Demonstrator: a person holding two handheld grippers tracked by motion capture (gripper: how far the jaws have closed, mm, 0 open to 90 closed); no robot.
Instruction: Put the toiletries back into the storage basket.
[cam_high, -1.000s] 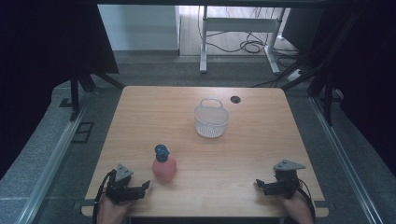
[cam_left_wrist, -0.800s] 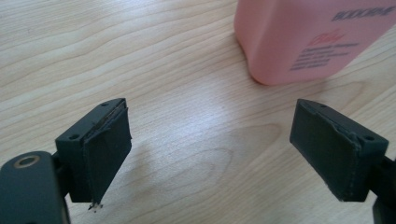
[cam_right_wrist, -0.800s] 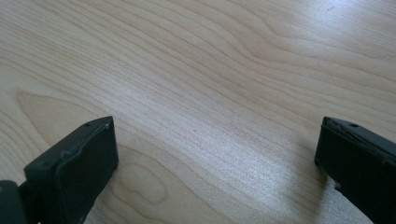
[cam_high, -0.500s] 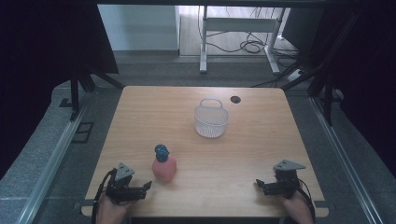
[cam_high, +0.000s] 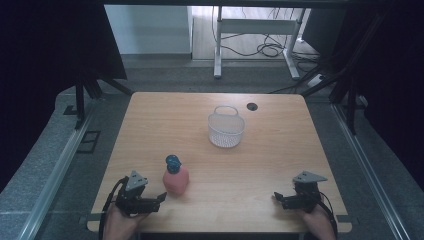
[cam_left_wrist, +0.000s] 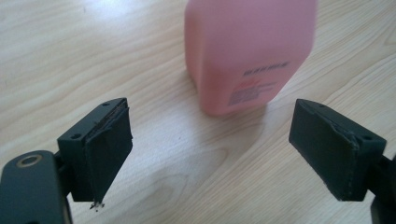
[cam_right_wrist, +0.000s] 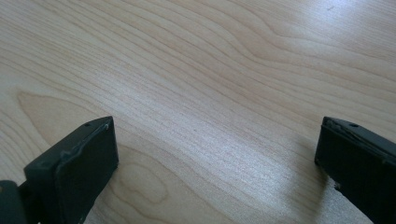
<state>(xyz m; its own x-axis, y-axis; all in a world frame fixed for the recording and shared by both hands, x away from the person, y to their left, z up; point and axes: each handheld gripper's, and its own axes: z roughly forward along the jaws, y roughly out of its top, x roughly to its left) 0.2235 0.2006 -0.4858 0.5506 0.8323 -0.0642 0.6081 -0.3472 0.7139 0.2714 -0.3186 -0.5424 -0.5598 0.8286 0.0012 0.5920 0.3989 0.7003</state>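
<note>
High view: the light wooden table (cam_high: 280, 165) is carrying a white mesh basket (cam_high: 226, 128) at centre, sitting empty, so nothing looks done yet. The pink plastic bottle with a blue cap (cam_high: 175, 176) is standing upright lower left, axis vertical, cap upward. The left gripper (cam_high: 154, 199), gaping wide and empty, is sitting just beside it; the right gripper (cam_high: 281, 199), lower right, is likewise gaping, holding nothing.

no visible change, grippers unmoved

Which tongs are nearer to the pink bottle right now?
Left. The left tongs sit open just short of the pink bottle, which stands ahead of their jaws. The right tongs are open far across the table, over bare wood.
</note>
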